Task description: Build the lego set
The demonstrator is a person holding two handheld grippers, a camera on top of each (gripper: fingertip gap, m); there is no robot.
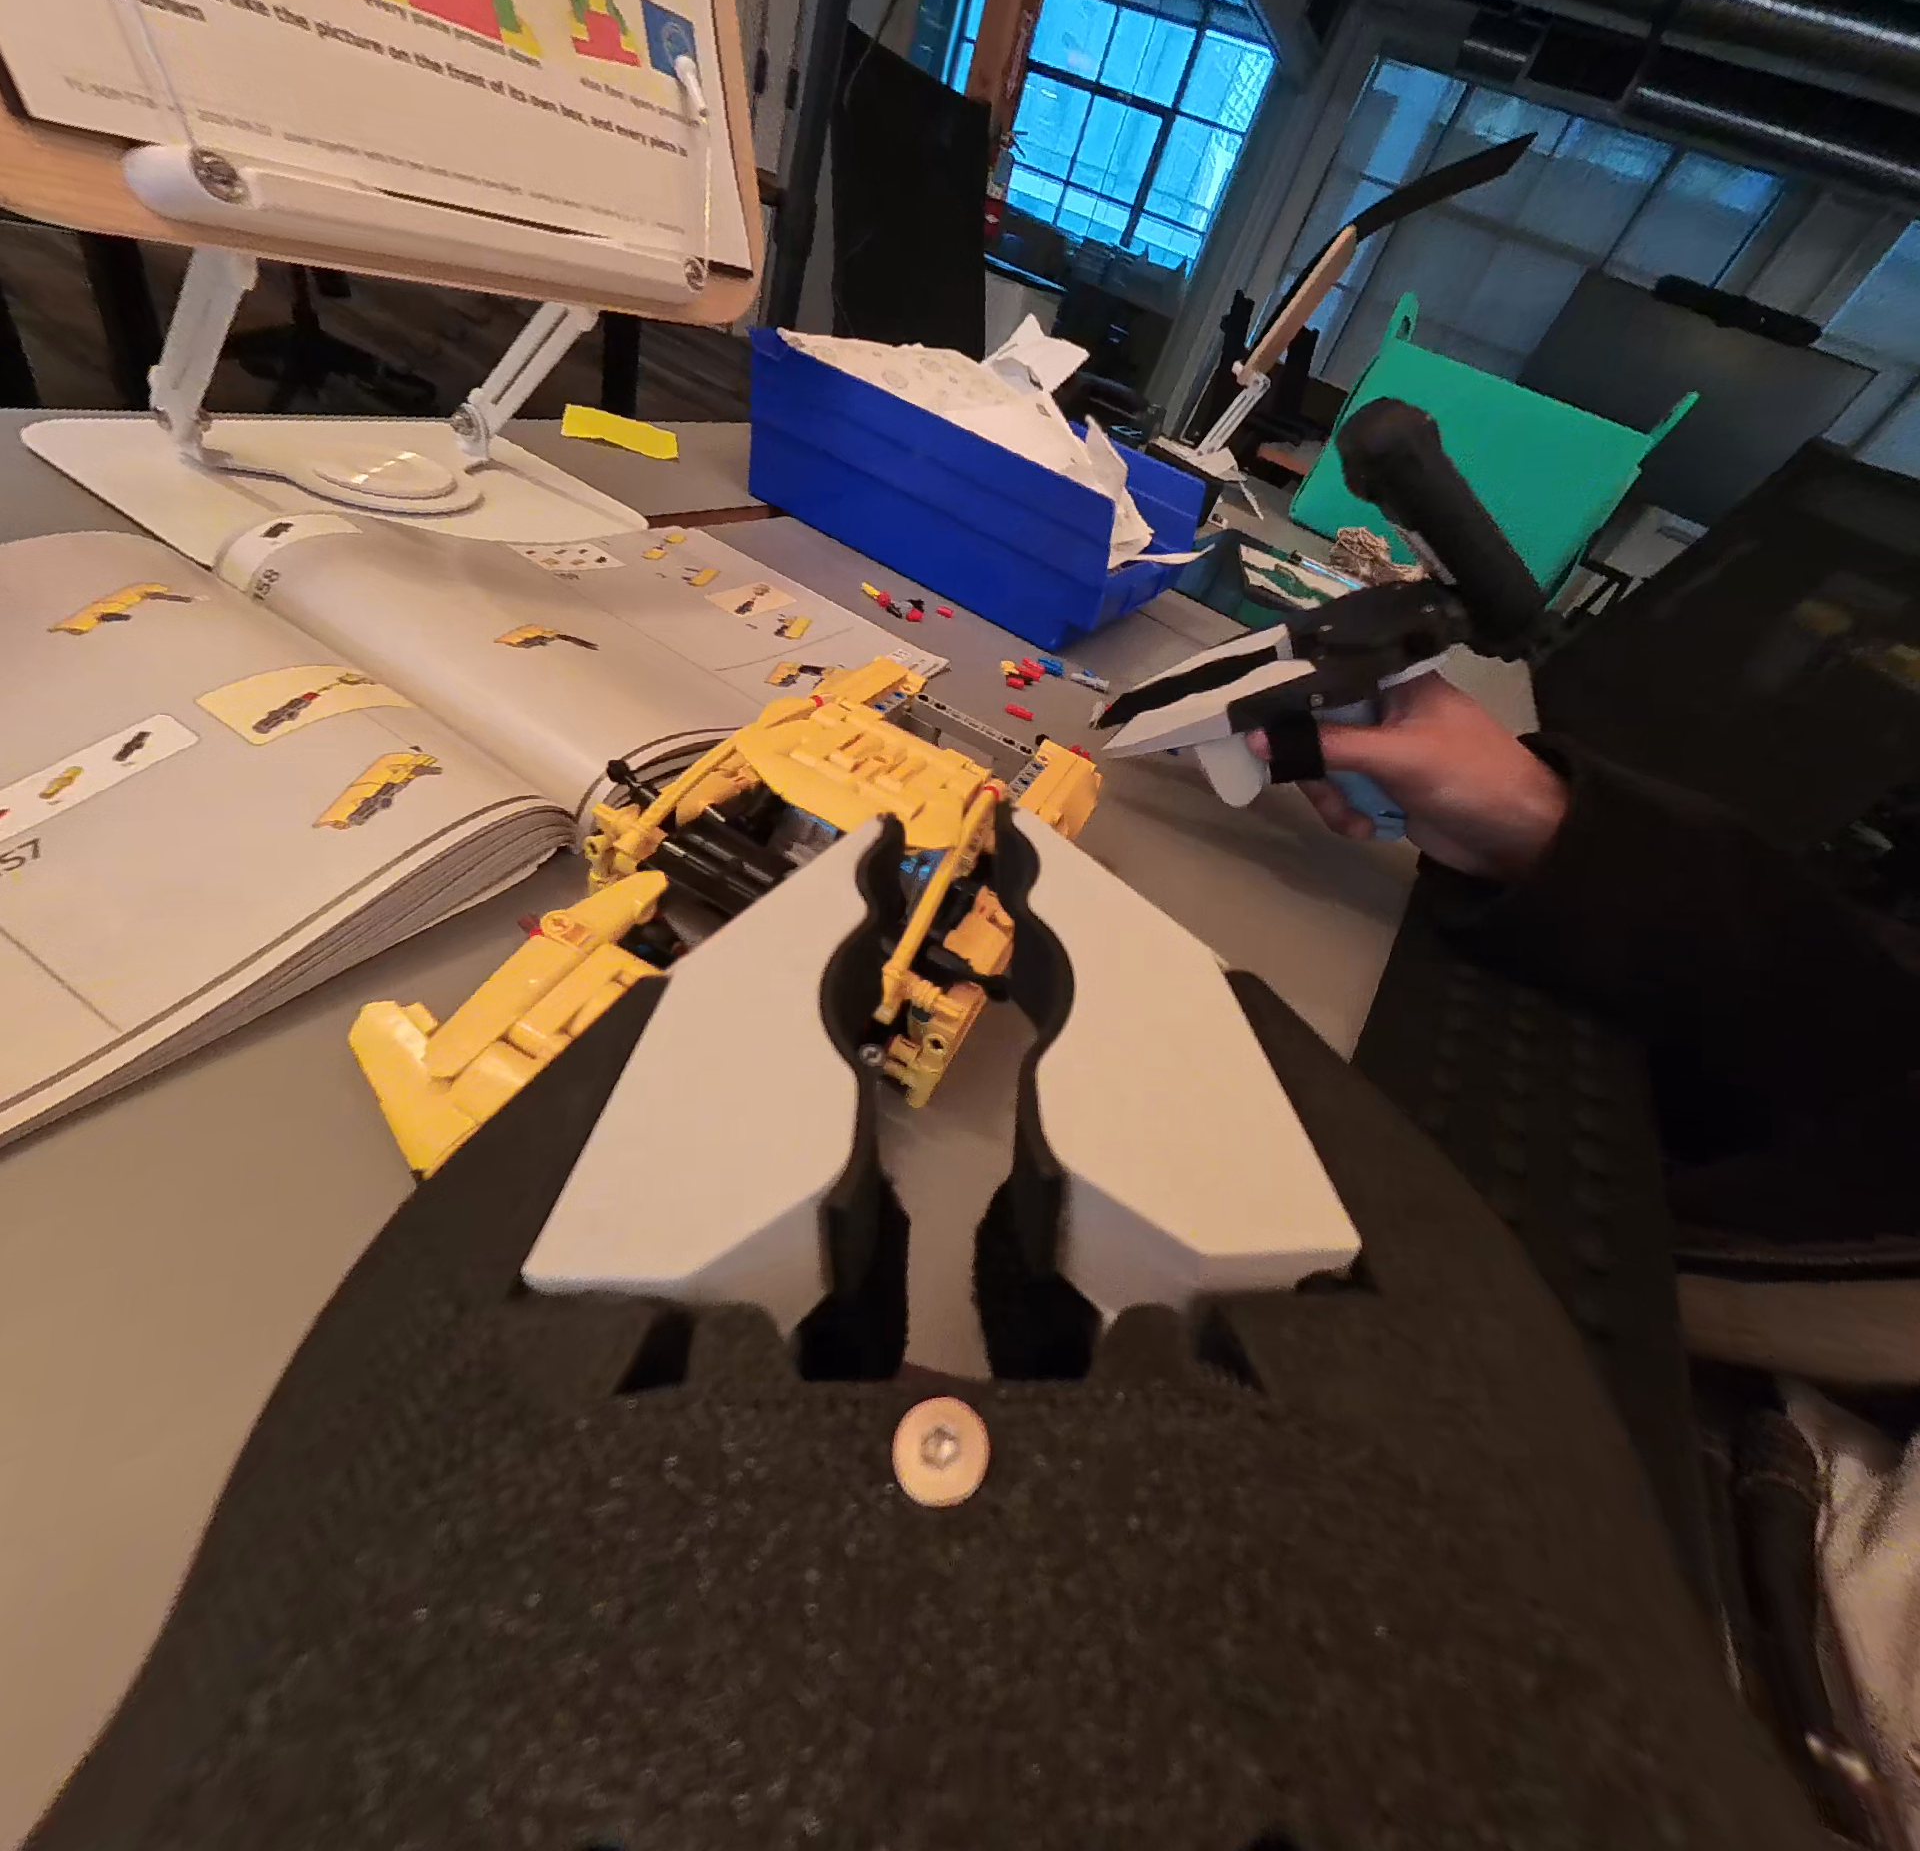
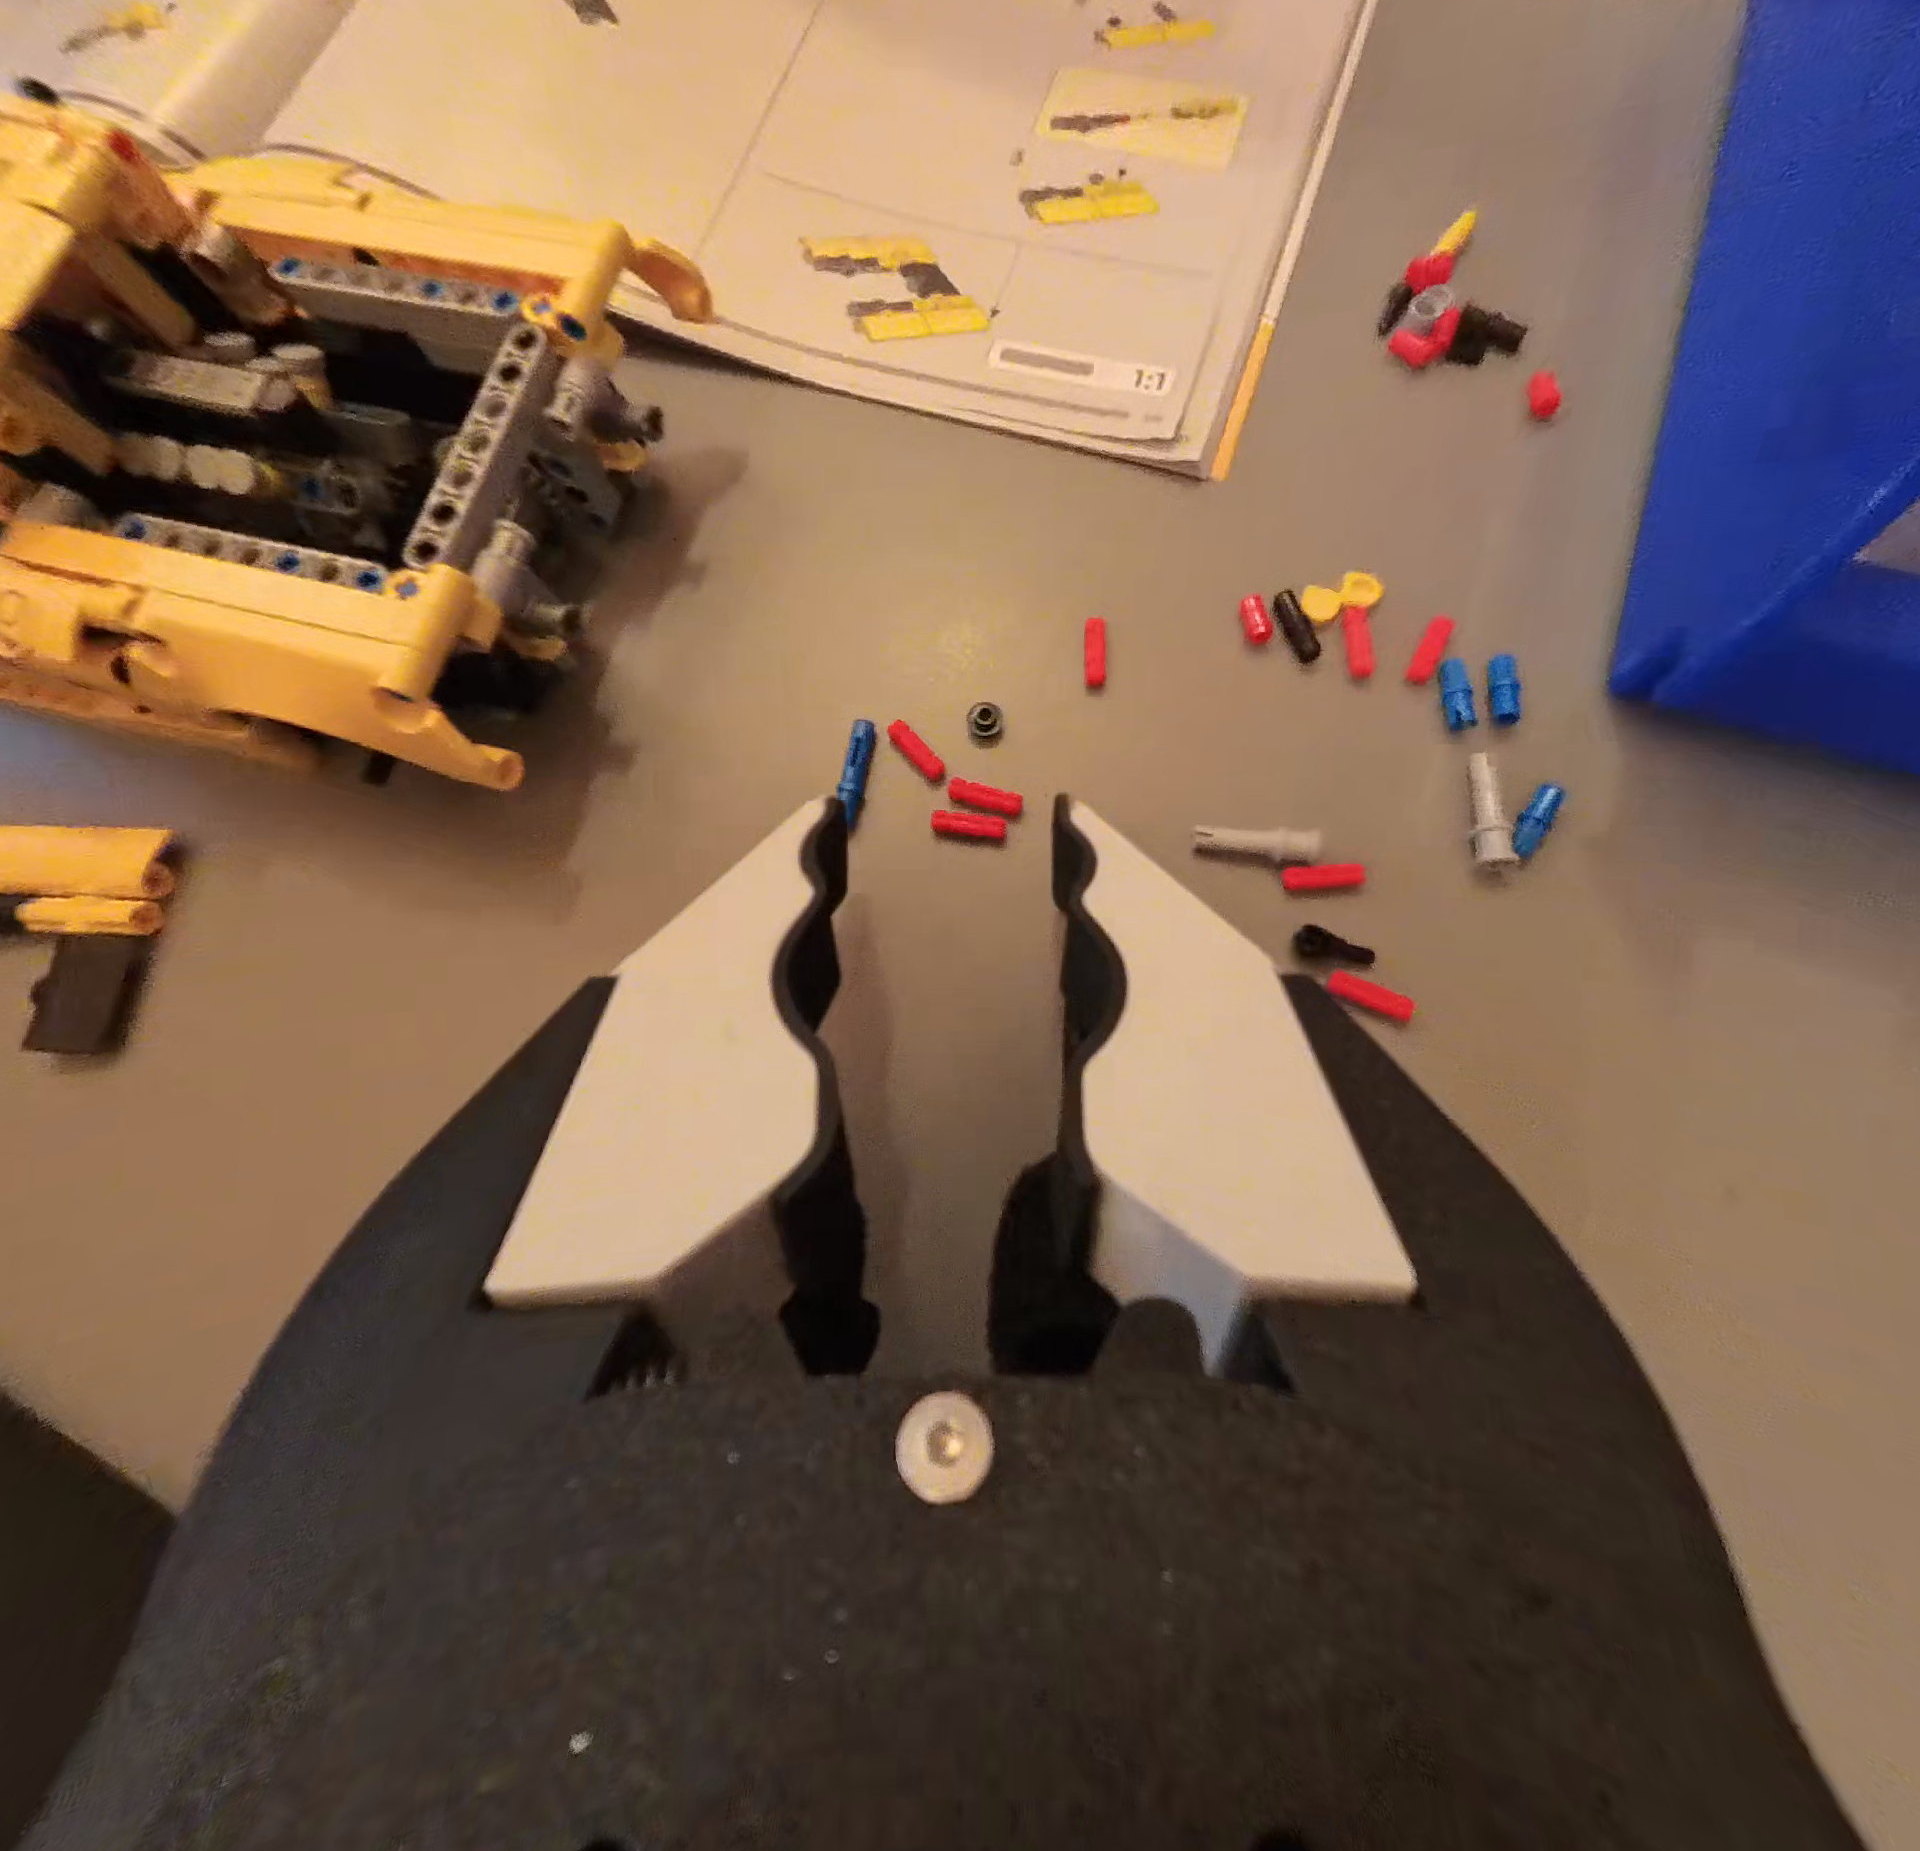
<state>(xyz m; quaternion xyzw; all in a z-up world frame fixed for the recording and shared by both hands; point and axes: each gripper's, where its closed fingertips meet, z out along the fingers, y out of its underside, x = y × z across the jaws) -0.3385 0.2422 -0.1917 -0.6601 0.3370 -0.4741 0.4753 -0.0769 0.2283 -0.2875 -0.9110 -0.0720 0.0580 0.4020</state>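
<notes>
While the left gripper [image 1: 940, 845] sat low over the grey table [image 1: 208, 1334], its two pale fingers were closed in on the near end of the yellow lego model [image 1: 831, 762], with a thin yellow rod and a yellow-and-black section caught in the dark gap between them — clamped on the model, as far as the left wrist view showed. The model lay on the table with its far end overlapping the edge of the open instruction booklet [image 1: 312, 679], which spread out to the left beneath a white stand [image 1: 343, 471] carrying a printed sheet. Behind the model stood a blue bin [image 1: 935, 513] stuffed with crumpled paper. Off to the right, a hand [image 1: 1455, 773] held the right gripper [image 1: 1107, 715] above the table, its tips pointing toward the model's far corner. From the right wrist view, the right gripper [image 2: 951, 814] had its fingers parted with nothing between them, hovering just over a scatter of small pins [image 2: 977, 793] — red, blue, grey and black — loose on the table [image 2: 831, 554]. The model [image 2: 260, 451] lay to the upper left, its open grey-beamed frame facing the gripper, and a small separate yellow-and-black piece [image 2: 88, 897] rested near the left edge. The blue bin [image 2: 1787, 347] stood at the right.
</notes>
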